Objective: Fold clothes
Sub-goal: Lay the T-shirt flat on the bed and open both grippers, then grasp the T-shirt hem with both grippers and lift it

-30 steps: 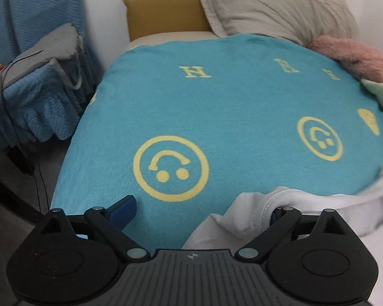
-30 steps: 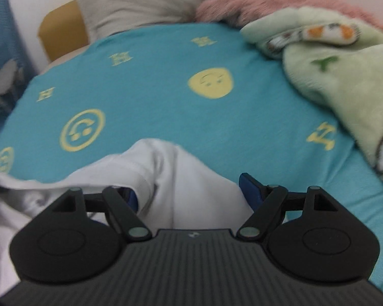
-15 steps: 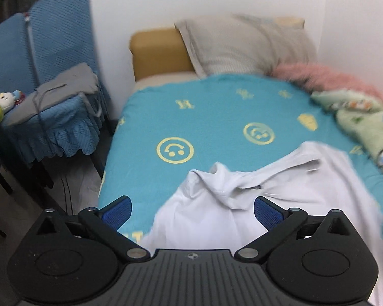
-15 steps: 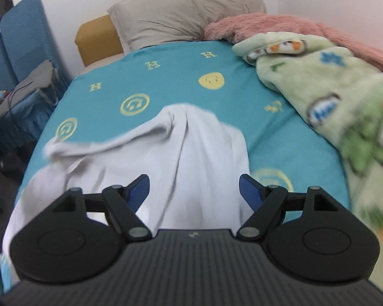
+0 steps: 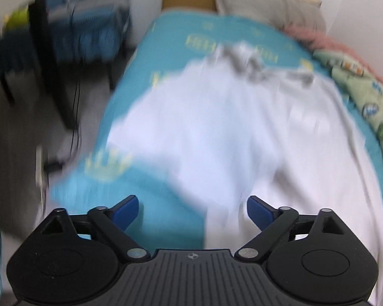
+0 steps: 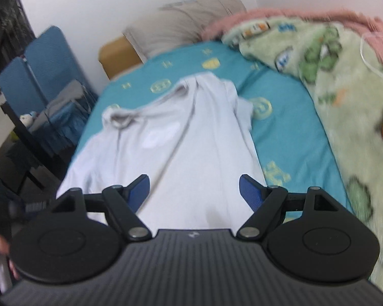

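A white T-shirt (image 6: 186, 137) lies spread along the teal bed sheet (image 6: 288, 137), collar toward the pillow end, with a long crease down its middle. It also shows, blurred, in the left wrist view (image 5: 217, 132). My left gripper (image 5: 192, 210) is open and empty above the shirt's near left edge. My right gripper (image 6: 194, 187) is open and empty above the shirt's near hem.
A green fleece blanket (image 6: 344, 81) and a pink one (image 6: 280, 15) lie along the right side of the bed. A grey pillow (image 6: 183, 25) is at the head. A blue chair with clothes (image 6: 51, 97) stands left of the bed, over dark floor (image 5: 25, 117).
Both grippers have pulled back and up from the shirt's collar end toward the foot of the bed. The shirt, bunched before, now lies stretched out flat.
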A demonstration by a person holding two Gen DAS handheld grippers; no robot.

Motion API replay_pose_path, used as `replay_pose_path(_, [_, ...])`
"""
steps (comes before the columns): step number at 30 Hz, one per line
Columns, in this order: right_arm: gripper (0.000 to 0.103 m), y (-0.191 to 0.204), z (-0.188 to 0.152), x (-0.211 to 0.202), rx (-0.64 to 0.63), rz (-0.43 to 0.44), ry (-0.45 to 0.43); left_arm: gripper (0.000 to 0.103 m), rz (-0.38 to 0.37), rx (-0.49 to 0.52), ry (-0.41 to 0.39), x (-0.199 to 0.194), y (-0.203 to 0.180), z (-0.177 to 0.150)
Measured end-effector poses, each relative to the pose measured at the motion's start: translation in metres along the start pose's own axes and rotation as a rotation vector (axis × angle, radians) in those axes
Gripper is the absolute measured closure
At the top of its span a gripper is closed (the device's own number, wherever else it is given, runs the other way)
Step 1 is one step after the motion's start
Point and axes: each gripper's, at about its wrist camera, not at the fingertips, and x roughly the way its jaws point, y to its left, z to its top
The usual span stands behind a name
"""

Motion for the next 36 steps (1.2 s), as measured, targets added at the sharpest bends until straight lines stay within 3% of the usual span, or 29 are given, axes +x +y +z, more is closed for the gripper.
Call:
replay_pose_path(1, [0.024, 0.0, 0.001, 0.002, 0.008, 0.013, 0.0, 0.017, -0.006, -0.014, 0.021, -0.001, 0.006, -0.01])
replay_pose_path(5, [0.024, 0.003, 0.005, 0.007, 0.022, 0.037, -0.028, 0.018, -0.064, -0.085, 0.024, -0.01, 0.012, -0.016])
replay_pose_path(12, [0.024, -0.005, 0.0, 0.013, 0.051, 0.023, -0.015, 0.014, -0.094, -0.318, -0.07, 0.023, 0.032, 0.013])
replay_pose_path(14, [0.024, -0.005, 0.001, 0.013, 0.054, 0.022, -0.023, 0.016, -0.096, -0.358, -0.133, 0.027, 0.036, 0.02])
replay_pose_path(16, [0.024, -0.004, 0.001, 0.016, 0.046, 0.017, -0.028, 0.034, -0.107, -0.386, -0.172, 0.031, 0.037, 0.027])
replay_pose_path(18, [0.024, -0.003, 0.001, 0.019, 0.041, 0.017, -0.024, 0.045, -0.091, -0.393, -0.184, 0.037, 0.036, 0.034])
replay_pose_path(19, [0.024, -0.003, 0.001, 0.021, 0.04, 0.018, -0.022, 0.062, -0.076, -0.387, -0.187, 0.041, 0.035, 0.038])
replay_pose_path(20, [0.024, -0.003, 0.001, 0.023, 0.039, 0.019, -0.019, 0.07, -0.053, -0.36, -0.187, 0.047, 0.031, 0.044])
replay_pose_path(21, [0.024, -0.002, 0.002, 0.025, 0.038, 0.02, -0.017, 0.087, -0.026, -0.321, -0.182, 0.051, 0.029, 0.049])
replay_pose_path(22, [0.024, -0.002, 0.002, 0.027, 0.036, 0.021, -0.014, 0.094, -0.003, -0.28, -0.18, 0.053, 0.027, 0.054])
replay_pose_path(27, [0.024, 0.0, 0.004, 0.033, 0.031, 0.022, -0.016, 0.099, 0.106, -0.086, -0.235, 0.046, 0.005, 0.096])
replay_pose_path(30, [0.024, -0.001, 0.006, 0.035, 0.04, 0.016, -0.021, 0.1, 0.182, -0.019, -0.297, 0.035, -0.01, 0.127])
replay_pose_path(36, [0.024, -0.005, 0.009, 0.038, 0.059, 0.005, -0.031, 0.1, 0.283, 0.0, -0.371, 0.016, -0.012, 0.181])
